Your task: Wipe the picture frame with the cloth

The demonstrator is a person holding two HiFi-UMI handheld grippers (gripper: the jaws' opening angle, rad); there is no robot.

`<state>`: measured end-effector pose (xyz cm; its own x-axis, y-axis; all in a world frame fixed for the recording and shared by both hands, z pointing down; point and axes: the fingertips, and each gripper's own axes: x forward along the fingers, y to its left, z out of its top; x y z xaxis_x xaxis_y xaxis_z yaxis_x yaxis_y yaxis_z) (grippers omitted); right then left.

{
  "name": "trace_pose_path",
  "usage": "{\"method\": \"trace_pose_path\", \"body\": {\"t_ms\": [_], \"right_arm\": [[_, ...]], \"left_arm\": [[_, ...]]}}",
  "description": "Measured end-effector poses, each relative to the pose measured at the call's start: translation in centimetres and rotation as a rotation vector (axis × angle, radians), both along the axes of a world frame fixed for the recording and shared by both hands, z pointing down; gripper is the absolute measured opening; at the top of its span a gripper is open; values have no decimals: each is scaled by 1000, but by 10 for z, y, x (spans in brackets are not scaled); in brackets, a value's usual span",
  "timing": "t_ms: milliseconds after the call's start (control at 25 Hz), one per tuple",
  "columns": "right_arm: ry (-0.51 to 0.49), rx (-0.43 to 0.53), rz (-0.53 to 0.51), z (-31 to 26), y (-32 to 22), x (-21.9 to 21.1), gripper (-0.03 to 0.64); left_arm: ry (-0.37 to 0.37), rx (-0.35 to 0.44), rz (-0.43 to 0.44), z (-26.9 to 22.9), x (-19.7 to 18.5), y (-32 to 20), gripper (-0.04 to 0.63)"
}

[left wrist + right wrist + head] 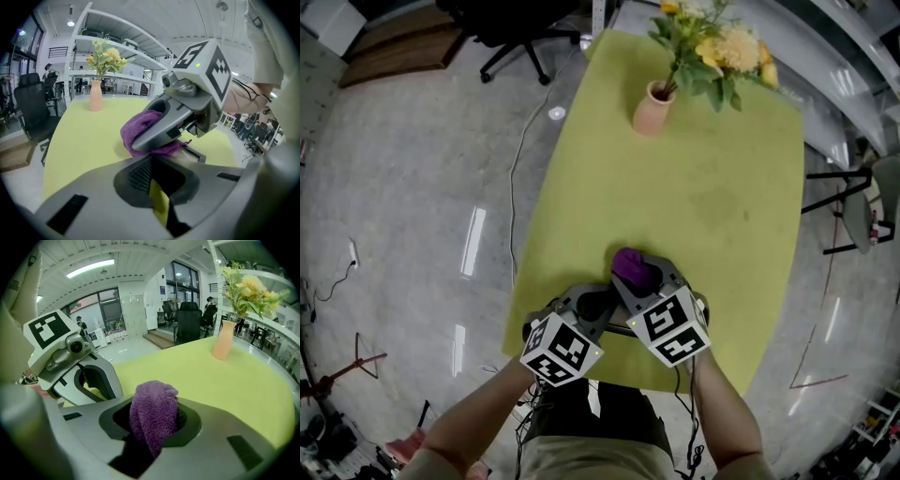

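Wiping well means light, even strokes: the right tongs point(154, 437), clamped on the purple cloth point(153, 416), rest it on the picture frame point(200, 156) just ahead of the left tongs point(157, 197), which seem closed on its edge.

Pretty clearly an open-plan office: a black swivel chair point(516, 28) is parked at upper left, white shelving racks point(124, 29) are seen up top.

The cloth point(630, 265) is purple against the yellow-green desk point(712, 187). The left tool point(592, 305) and right tool point(652, 277) are grey, patterned with black-and-white square markers. The vase point(652, 111) is pale peach, its flowers point(733, 45) are yellow with green leaves, and the floor point(412, 187) is glossy grey.
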<state>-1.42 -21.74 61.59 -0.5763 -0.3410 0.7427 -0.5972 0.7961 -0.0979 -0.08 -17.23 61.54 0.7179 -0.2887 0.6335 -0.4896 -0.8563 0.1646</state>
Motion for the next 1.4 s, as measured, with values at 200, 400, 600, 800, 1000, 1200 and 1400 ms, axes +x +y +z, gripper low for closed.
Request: {"method": "trace_pose_path", "body": {"t_ms": [200,400,600,800,1000,1200,1400], "right_arm": [[59,-34,38,3,8,29,118],[87,-33,145,2,10,65,116],[33,-43,223,-8,13,87,115],[-241,-71,157,-50,14,40,115],[-191,-69,54,-42,22,1,115],[-166,-82,46,-24,26,-14,115],[-208,-135,104,-13,26,-8,115]], "left_arm": [[6,-28,-21,1,0,-1,6],[8,-34,-24,2,0,-3,6],[10,-45,-26,2,1,-3,6],[15,-47,-32,1,0,-3,6],[16,-64,-73,1,-7,2,6],[9,-72,-69,1,-10,5,6],[4,-71,-61,2,-11,4,8]]}}
